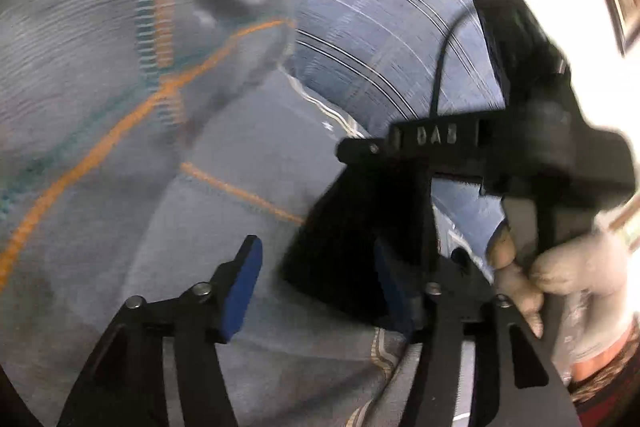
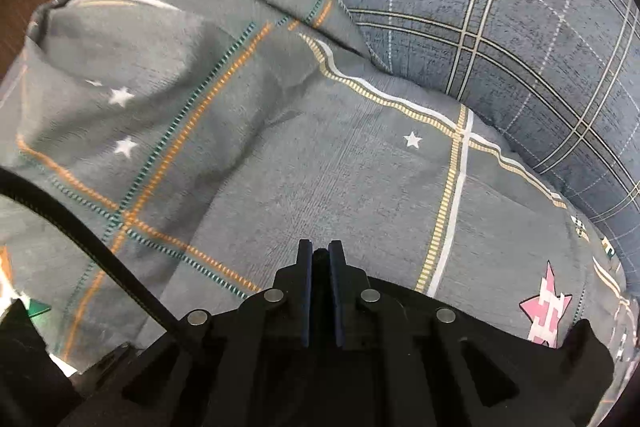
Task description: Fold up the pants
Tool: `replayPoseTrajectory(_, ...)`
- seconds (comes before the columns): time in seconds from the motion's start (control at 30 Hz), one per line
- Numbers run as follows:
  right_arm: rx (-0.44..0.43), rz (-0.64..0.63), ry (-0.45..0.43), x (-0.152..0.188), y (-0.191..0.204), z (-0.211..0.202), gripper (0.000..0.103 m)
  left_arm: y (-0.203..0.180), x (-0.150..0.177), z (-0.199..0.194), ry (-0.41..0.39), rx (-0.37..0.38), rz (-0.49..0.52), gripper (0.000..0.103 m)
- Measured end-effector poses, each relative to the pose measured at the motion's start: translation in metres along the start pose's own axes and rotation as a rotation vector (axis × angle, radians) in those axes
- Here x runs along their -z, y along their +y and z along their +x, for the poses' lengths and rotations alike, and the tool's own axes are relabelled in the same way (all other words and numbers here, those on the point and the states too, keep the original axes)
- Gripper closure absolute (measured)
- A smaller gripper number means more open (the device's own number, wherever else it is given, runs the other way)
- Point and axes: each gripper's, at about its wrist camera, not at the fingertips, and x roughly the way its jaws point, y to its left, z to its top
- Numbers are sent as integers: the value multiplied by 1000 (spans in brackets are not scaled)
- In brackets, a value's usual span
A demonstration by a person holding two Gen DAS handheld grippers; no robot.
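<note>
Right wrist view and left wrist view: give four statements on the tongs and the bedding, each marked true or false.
1. The left tongs stand open. True.
2. The right tongs stand wide open. False: their pads are almost together.
3. The grey bedding bears white stars. True.
4. The plaid fabric beside the grey bedding is red. False: it is blue-grey with pale and dark lines.

A bed carries a grey quilt [image 2: 340, 179] with orange lines and stars; a blue plaid pillow [image 2: 500, 19], perhaps a cushion, lies touching it at its far edge.
</note>
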Motion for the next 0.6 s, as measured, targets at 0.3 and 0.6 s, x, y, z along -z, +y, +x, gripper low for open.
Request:
replayPoseTrajectory(0.3, -78, 11, -28, 10, 4, -10, 95, -28, 2, 32, 124, -20, 84, 96)
replayPoseTrajectory(0.6, -182, 88, -126, 38, -53, -59, 96, -116, 10, 33, 152, 75, 174, 96)
